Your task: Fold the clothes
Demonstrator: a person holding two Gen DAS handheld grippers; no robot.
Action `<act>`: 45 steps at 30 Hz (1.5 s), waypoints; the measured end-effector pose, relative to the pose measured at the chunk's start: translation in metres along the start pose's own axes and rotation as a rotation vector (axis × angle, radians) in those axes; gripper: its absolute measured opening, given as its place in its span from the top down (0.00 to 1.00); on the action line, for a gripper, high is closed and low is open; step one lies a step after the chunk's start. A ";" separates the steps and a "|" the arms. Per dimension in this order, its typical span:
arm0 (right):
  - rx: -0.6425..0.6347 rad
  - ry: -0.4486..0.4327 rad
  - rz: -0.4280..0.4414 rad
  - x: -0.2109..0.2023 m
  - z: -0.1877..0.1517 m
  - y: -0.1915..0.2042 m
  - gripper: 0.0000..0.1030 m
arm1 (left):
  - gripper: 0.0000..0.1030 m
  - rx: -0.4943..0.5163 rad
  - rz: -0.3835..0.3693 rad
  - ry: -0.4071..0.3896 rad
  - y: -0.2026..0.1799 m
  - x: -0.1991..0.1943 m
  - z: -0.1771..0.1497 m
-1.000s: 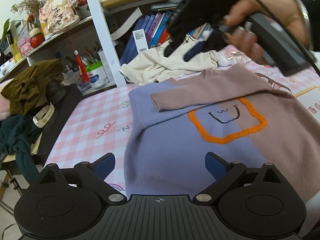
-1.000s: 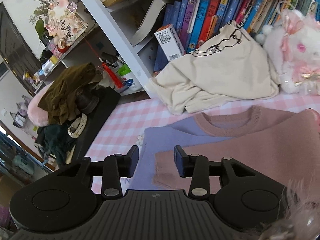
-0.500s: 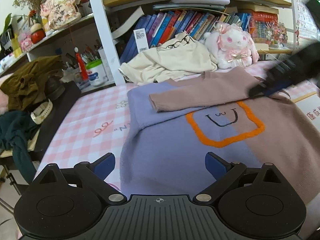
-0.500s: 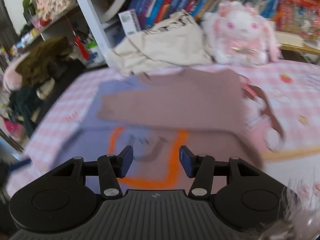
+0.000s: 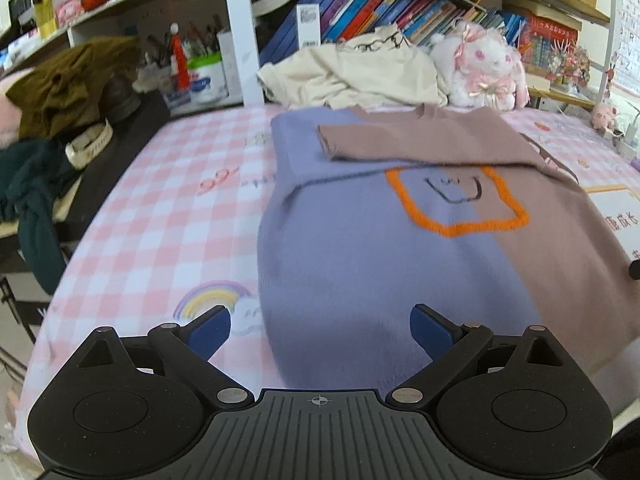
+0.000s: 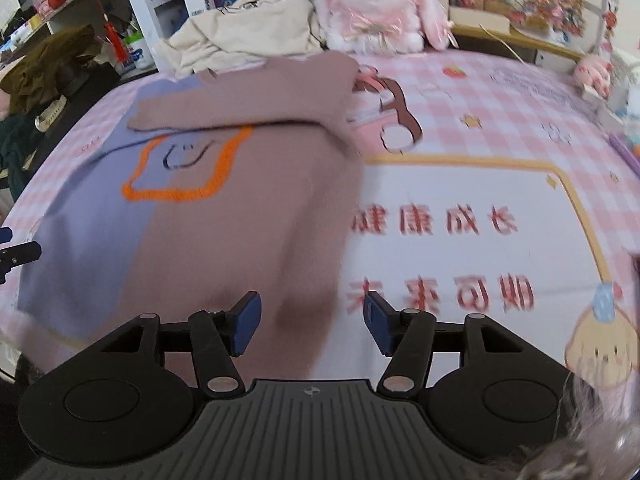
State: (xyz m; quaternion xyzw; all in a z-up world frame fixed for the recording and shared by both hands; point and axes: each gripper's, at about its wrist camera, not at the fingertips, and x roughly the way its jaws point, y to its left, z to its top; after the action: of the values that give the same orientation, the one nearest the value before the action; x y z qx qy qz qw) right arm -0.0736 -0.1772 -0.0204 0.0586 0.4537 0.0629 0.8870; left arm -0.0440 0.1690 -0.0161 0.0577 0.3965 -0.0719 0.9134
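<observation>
Pink-and-white checked cloth (image 5: 168, 216) covers the table, w/ shelves of books (image 5: 360, 8) behind.

Left wrist view: a two-tone sweater (image 5: 360, 248), purple on one half and mauve-brown on the other, lies flat on the cloth, hem toward the camera, neck toward the shelves. One mauve sleeve (image 5: 420, 140) is folded across the chest, cuff lying on the purple half. An orange outline square w/ a smiley face (image 5: 456, 200) sits just below that sleeve. Left gripper (image 5: 320, 330) hangs above the purple hem corner; jaws wide apart, blue pads clear of the fabric, nothing between them. Beyond the collar: a cream garment (image 5: 352, 76) in a heap, a white-and-pink plush rabbit (image 5: 480, 68) beside it. At frame left an olive garment (image 5: 60, 84) and a dark green one (image 5: 28, 184) are piled off the table edge.

Right wrist view: same sweater (image 6: 192, 216) at frame left, mauve half nearest. Right gripper (image 6: 312, 324) is over the sweater's side edge near the hem; its jaws have just been opening and stand roughly half apart. One pad is over the mauve knit, the other over the bare cloth w/ red printed characters (image 6: 436, 260). No fabric pinched. Picture is motion-blurred. Rabbit (image 6: 372, 4) and cream heap (image 6: 248, 32) at the far edge. Left gripper's tip (image 6: 16, 256) shows at frame left by the purple hem.
</observation>
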 end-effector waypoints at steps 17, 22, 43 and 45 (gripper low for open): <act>0.160 0.041 0.022 0.001 -0.012 -0.020 0.65 | 0.46 -0.397 -0.103 0.116 0.050 0.012 -0.014; 0.171 0.061 0.044 0.008 -0.004 -0.018 0.83 | 0.77 -0.441 -0.132 0.124 0.050 0.018 -0.011; 0.283 0.082 0.247 0.007 0.000 -0.022 0.79 | 0.49 -0.402 -0.307 0.139 0.048 0.009 -0.014; 0.315 0.117 0.245 0.012 -0.004 -0.027 0.78 | 0.50 -0.425 -0.317 0.150 0.049 0.010 -0.020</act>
State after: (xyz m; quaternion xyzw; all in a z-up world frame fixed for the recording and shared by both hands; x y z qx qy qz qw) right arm -0.0685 -0.2012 -0.0364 0.2475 0.4984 0.1022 0.8246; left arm -0.0430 0.2192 -0.0345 -0.1929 0.4733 -0.1248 0.8504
